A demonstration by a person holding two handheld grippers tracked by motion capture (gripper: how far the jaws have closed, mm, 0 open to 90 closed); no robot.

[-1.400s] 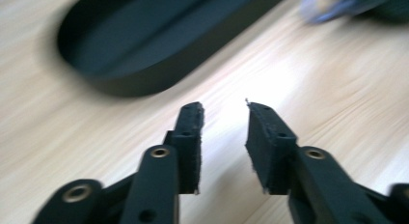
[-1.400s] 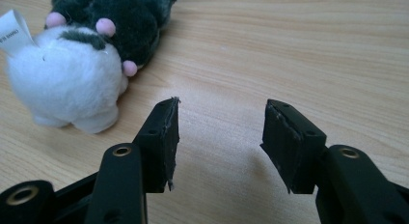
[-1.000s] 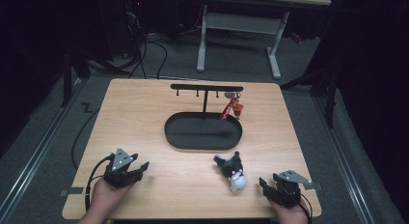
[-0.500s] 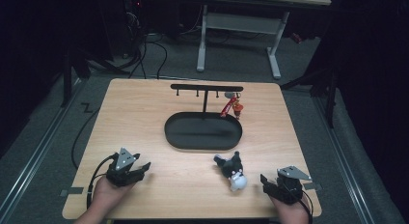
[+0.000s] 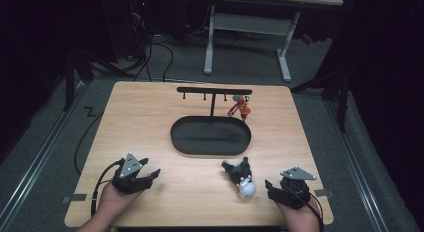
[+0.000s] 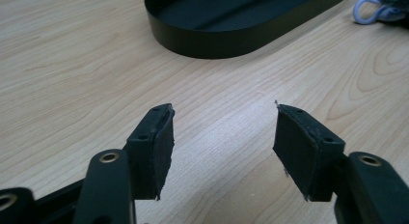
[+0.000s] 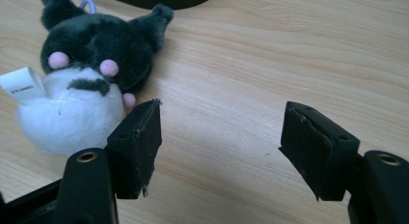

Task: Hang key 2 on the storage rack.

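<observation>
Light wooden surface [image 5: 150, 122], viewed from above. Small plush toy, dark grey head and white body [image 5: 241, 178], lies on its side near the front edge, right of centre. It sits just in front of the black oval metal tray [image 5: 210, 136] but apart from it.

Right tool [image 5: 280, 191]: near the front right corner, just right of the plush toy, not touching it. The jaws have just been opening and now stand wide, with only bare wood between them. In the right gripper view the toy [image 7: 84, 84] lies beside and beyond the left-hand jaw. Pink spots and a white fabric label [image 7: 21, 86] are visible on it, and a pale blue loop [image 7: 87, 4] shows at the top of its head.

Left tool [image 5: 142, 174]: near the front left corner, well apart from the toy. The jaws have just been opening and stand wide, nothing between them. The left gripper view looks across bare wood to the tray wall [image 6: 212, 40].

A black T-shaped hook rack [image 5: 214, 92] rises from the back of the tray. A small red figure [image 5: 239, 108] hangs from its right end.
</observation>
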